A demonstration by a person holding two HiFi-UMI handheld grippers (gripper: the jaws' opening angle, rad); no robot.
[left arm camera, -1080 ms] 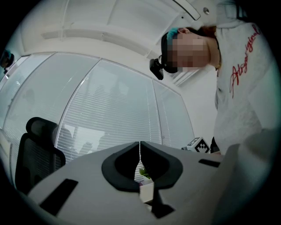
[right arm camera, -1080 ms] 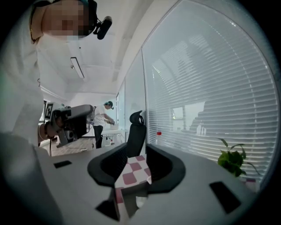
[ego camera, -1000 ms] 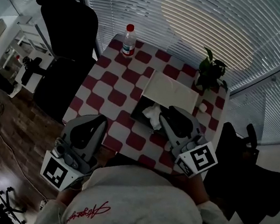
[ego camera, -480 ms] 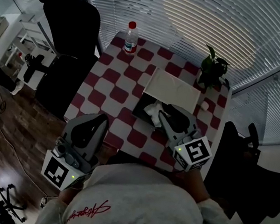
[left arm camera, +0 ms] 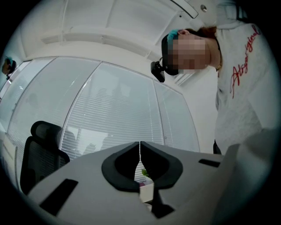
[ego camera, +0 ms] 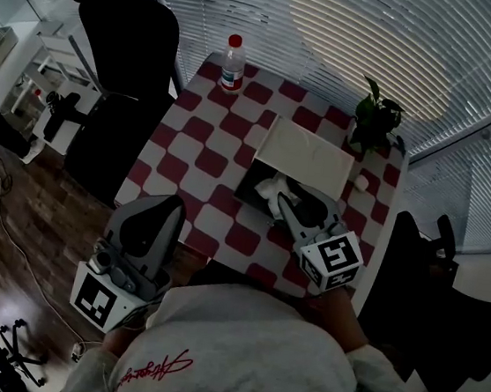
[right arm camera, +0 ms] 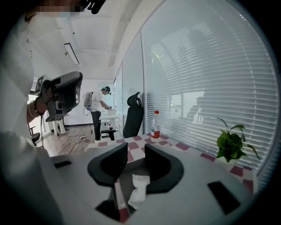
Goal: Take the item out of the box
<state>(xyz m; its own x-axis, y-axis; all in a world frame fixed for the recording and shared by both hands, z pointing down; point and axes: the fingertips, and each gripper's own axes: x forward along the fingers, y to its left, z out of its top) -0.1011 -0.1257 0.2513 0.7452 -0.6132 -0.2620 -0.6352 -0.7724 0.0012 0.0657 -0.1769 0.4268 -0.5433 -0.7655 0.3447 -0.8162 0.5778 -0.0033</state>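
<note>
My right gripper, jaws apart, hangs over the paper in the box mid-frame; left gripper, lower left, jaws together

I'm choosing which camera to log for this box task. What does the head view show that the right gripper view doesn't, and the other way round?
Only the head view: the open white lid and a small white object by the plant. Only the right gripper view: the right gripper with its jaws apart, and a person standing far off. Both: the white item in the box, the checkered table, the bottle, the plant and the black chair.
</note>
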